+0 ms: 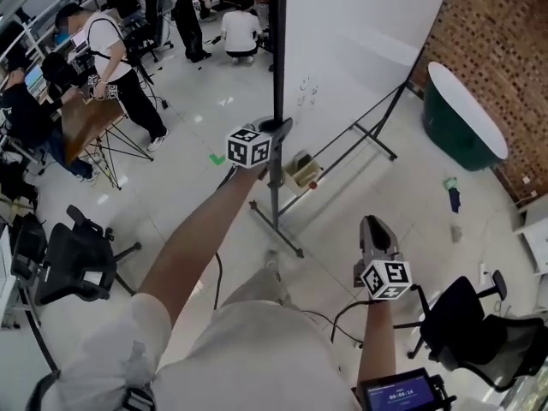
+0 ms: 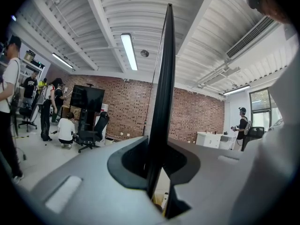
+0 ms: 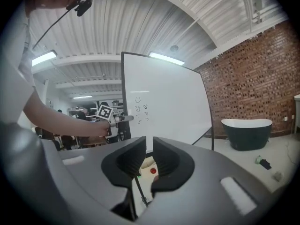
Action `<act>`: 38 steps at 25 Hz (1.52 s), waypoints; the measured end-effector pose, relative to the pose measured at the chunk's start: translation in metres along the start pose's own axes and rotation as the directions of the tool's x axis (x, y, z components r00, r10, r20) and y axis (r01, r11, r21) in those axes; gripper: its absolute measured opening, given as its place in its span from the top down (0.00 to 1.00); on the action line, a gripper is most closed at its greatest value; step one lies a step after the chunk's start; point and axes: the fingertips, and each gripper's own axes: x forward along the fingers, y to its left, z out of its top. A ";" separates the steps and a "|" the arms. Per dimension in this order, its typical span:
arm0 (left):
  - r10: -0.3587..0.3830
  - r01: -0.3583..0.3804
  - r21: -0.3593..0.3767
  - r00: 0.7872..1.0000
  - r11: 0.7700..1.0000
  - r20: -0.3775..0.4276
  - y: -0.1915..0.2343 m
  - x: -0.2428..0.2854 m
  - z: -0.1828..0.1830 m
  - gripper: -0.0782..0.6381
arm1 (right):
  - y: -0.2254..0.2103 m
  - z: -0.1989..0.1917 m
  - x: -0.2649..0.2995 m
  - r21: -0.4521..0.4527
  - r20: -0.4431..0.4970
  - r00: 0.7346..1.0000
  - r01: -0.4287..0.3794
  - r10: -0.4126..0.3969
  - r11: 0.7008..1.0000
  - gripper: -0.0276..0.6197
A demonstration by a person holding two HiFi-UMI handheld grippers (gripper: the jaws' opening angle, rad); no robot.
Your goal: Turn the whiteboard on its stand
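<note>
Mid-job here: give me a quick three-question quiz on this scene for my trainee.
1. True or false: the jaws of the left gripper are shut on the edge of the whiteboard.
2. Which gripper holds nothing? A: left gripper. B: right gripper.
3. Fill in: the wall behind the green tub is made of ____.
Key: 1 true; 2 B; 3 brick.

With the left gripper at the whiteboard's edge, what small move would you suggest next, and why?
Probably swing the left gripper sideways to pivot the whiteboard on its stand: its fingers clamp the board's dark edge, while the right gripper hangs empty, apart from the board.
</note>
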 end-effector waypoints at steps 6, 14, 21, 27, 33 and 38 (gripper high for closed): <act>0.022 -0.022 0.006 1.000 1.000 0.006 0.010 -0.032 0.016 0.79 | 0.031 0.015 -0.017 0.009 0.042 0.999 0.016 -0.017 1.000 0.88; -0.015 0.016 0.021 1.000 1.000 -0.008 0.007 -0.042 0.011 0.79 | 0.037 0.026 -0.020 0.012 0.062 0.998 0.025 -0.026 1.000 0.88; -0.030 0.032 0.056 0.999 0.998 -0.029 -0.004 -0.048 0.009 0.79 | 0.040 0.028 -0.016 0.017 0.054 0.998 0.031 -0.032 0.999 0.88; -0.047 0.048 0.062 0.999 0.997 -0.018 0.012 -0.088 0.000 0.79 | 0.085 0.007 -0.013 -0.001 0.040 0.998 0.038 -0.038 0.999 0.88; -0.050 0.052 0.086 0.998 0.995 -0.023 0.013 -0.101 0.003 0.79 | 0.087 0.005 -0.011 0.011 0.025 0.998 0.049 -0.050 0.999 0.88; -0.043 0.044 0.050 0.999 0.998 -0.011 0.011 -0.106 0.010 0.79 | 0.082 0.010 -0.006 0.018 -0.005 1.000 0.027 -0.027 0.999 0.88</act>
